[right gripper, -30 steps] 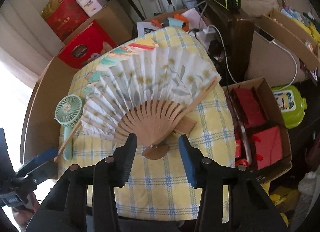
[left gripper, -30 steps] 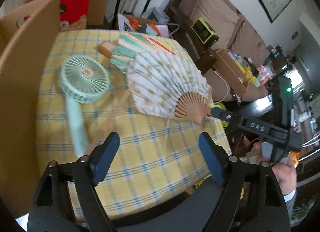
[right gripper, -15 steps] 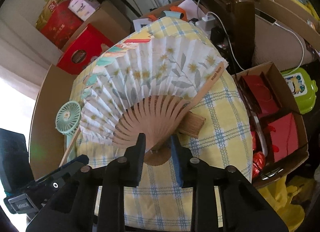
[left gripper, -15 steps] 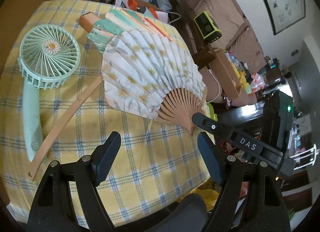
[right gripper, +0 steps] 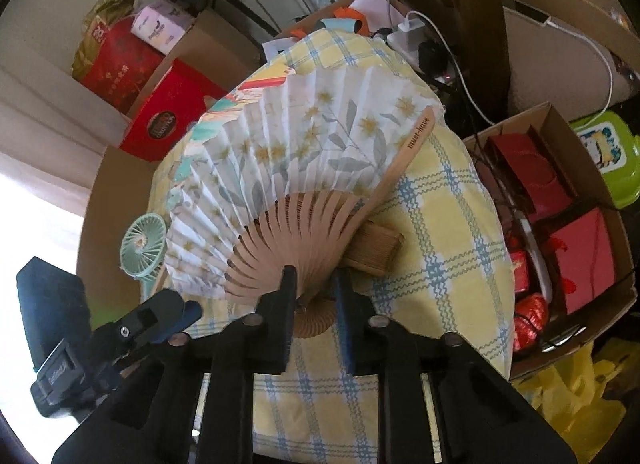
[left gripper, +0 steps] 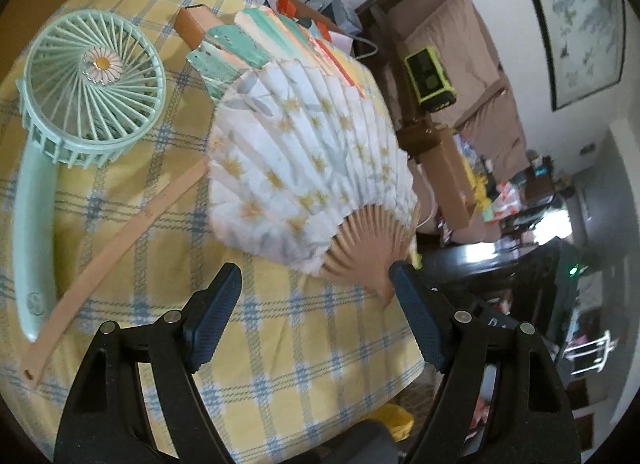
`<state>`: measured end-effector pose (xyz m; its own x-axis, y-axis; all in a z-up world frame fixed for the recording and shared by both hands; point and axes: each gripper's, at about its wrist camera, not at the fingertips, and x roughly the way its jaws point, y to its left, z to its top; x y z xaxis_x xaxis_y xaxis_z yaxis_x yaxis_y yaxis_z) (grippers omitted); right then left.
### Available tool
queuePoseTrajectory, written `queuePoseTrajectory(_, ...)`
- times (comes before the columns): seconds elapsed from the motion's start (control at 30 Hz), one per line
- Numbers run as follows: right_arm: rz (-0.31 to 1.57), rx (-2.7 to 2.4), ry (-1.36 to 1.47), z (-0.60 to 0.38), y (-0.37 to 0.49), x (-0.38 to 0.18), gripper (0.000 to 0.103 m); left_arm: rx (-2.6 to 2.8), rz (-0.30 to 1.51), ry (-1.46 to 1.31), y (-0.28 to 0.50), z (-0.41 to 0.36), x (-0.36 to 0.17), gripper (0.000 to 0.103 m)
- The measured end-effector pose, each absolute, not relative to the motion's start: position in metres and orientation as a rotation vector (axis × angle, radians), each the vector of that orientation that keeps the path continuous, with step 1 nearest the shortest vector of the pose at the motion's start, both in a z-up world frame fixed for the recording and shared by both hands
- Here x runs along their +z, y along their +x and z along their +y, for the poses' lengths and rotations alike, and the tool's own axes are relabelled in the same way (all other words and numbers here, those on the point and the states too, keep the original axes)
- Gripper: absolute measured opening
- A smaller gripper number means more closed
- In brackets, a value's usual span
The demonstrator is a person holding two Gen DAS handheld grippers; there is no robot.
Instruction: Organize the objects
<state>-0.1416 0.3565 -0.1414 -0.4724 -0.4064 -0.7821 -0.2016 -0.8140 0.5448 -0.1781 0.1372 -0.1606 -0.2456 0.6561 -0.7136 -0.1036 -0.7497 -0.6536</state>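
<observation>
Yellow-and-blue checked cloth covers the tabletop [left gripper: 280,344], on which an opened white paper folding fan with wooden ribs [right gripper: 296,168] is spread just ahead of the right tongs [right gripper: 314,296]. The jaws of these tongs are closing narrowly about the fan's ribs near the pivot, which lies between them; whether the pads already press cannot be told. The left tongs [left gripper: 316,316] are held wide and are closing slightly, with only bare cloth between them and the fan's ribs just beyond the right-hand finger. Ahead and to their left lie a mint-green plastic handheld fan with a daisy centre [left gripper: 80,104] and a loose thin wooden strip [left gripper: 120,248], its far end touching the paper fan's edge. A second, coloured fan [left gripper: 256,36] is largely hidden beneath the white one. Only the right wrist view shows a wooden block [right gripper: 374,250] under the ribs, red boxes [right gripper: 164,120] beyond the tabletop, and a cardboard box of red packets [right gripper: 560,240] to the right. The strip is barely visible there.
</observation>
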Motion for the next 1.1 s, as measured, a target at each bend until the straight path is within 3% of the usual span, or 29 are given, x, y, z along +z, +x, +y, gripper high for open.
queuePoseTrajectory(0.07, -0.916, -2.417, 1.536, 0.359, -0.141, -0.142, 0.015, 2.042, -0.699, -1.499, -0.179, 0.138, -0.162, 0.061)
queuePoseTrajectory(0.3, -0.901, -2.417, 1.533, 0.359, -0.139, -0.14, 0.015, 2.011, -0.861, -1.477, -0.183, 0.136, -0.178, 0.05)
queuePoseTrajectory(0.57, -0.892, -2.42, 1.519, 0.356, -0.137, -0.136, 0.015, 2.012, -0.907, -1.455, -0.186, 0.133, -0.185, 0.011)
queuePoseTrajectory(1.1, -1.0, -2.427, 1.377, 0.356, -0.13, -0.105, 0.009, 2.059, -0.947, -1.274, -0.175, 0.113, -0.137, 0.003)
